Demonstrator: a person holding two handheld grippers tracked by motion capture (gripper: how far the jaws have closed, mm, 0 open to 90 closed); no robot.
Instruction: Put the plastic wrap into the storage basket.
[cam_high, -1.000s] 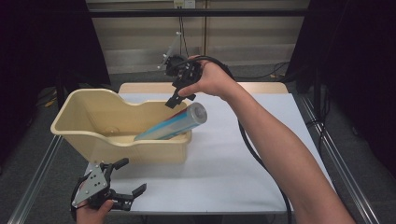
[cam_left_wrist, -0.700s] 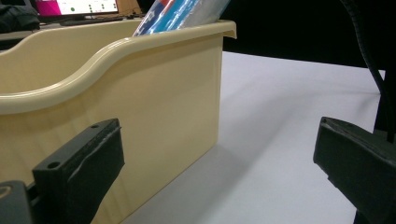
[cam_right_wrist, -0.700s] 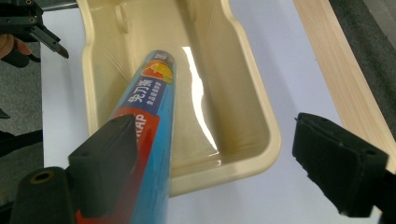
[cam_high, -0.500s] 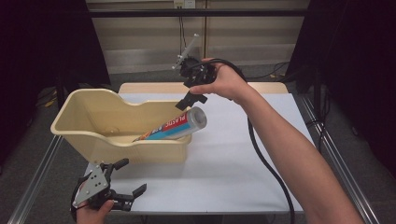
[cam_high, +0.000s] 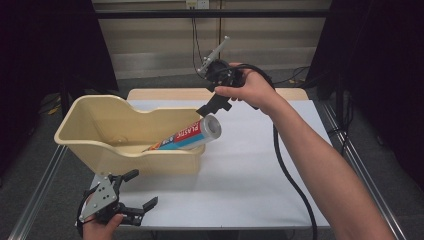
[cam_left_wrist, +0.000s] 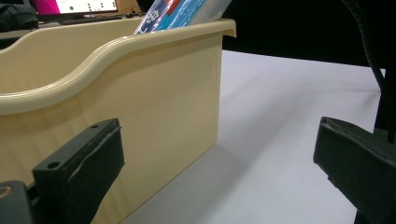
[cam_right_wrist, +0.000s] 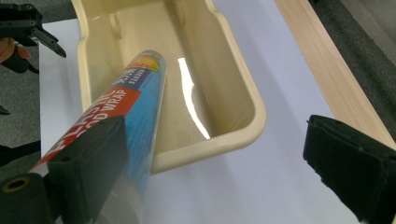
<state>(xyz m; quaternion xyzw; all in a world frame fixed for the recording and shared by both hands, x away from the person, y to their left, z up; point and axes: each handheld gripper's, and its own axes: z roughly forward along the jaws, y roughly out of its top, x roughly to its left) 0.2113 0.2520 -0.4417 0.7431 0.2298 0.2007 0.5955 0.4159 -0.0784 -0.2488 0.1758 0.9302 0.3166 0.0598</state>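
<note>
A roll of plastic food wrap (cam_high: 187, 134) with a blue and red label leans in a cream plastic bin (cam_high: 165, 161), its upper end resting over the bin's right rim. My right gripper (cam_high: 216, 104) hovers just above that end. Its jaws have just been opening and now stand wide apart. In the right gripper view the roll (cam_right_wrist: 135, 93) lies along one jaw with a broad gap to the other, so nothing is pinched in the right gripper (cam_right_wrist: 219, 154). My left gripper (cam_high: 142, 189) is open near the table's front left corner, facing the bin wall (cam_left_wrist: 140, 93) with nothing between the jaws.
The bin stands at the left of a white table top (cam_high: 260, 170) that has a wooden strip along the far edge (cam_high: 165, 94). A black cable (cam_high: 287, 170) hangs from the right gripper over the table's right part. Metal rails run along both sides.
The right gripper let go of the roll and drew away to the right. The roll sank until its end lay on the bin rim. The left gripper stayed put.
</note>
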